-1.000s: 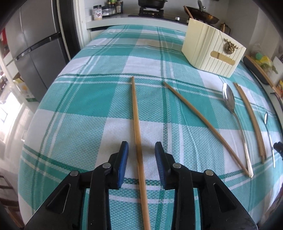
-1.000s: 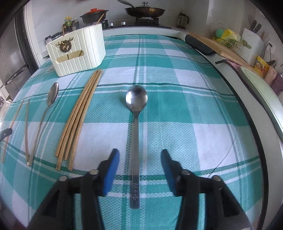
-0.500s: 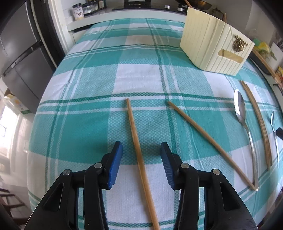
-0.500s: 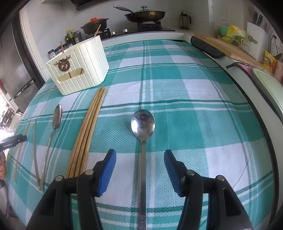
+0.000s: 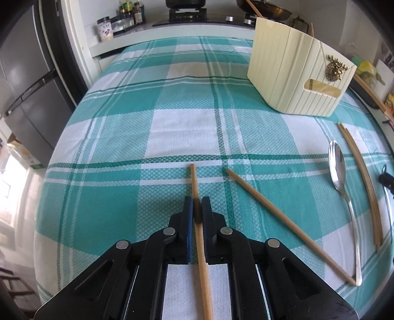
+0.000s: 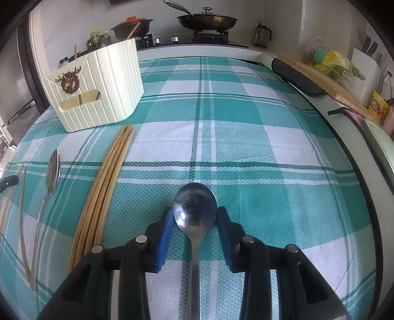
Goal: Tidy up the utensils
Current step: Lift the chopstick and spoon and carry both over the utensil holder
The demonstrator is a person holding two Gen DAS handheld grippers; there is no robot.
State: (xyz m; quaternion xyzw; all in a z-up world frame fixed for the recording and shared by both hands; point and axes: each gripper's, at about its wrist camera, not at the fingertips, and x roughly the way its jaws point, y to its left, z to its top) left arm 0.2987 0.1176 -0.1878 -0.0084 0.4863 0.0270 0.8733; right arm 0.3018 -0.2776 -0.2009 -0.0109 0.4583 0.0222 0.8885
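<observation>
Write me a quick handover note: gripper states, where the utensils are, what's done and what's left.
Left gripper: jaws shut on a chopstick.
Right gripper: jaws around the spoon, closing at its bowl; grip uncertain.
On the cloth: a second loose chopstick, another spoon, a chopstick bundle.
Cream holder stands at the far left of the right wrist view.
Done: one chopstick gripped.
Left: move all utensils into the holder.

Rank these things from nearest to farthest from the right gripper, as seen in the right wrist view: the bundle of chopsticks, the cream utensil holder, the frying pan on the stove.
From the right gripper:
1. Bundle of chopsticks: just to its left, lying on the tablecloth.
2. Cream utensil holder: farther, at the far left of the table.
3. Frying pan: farthest, on the stove beyond the table.
</observation>
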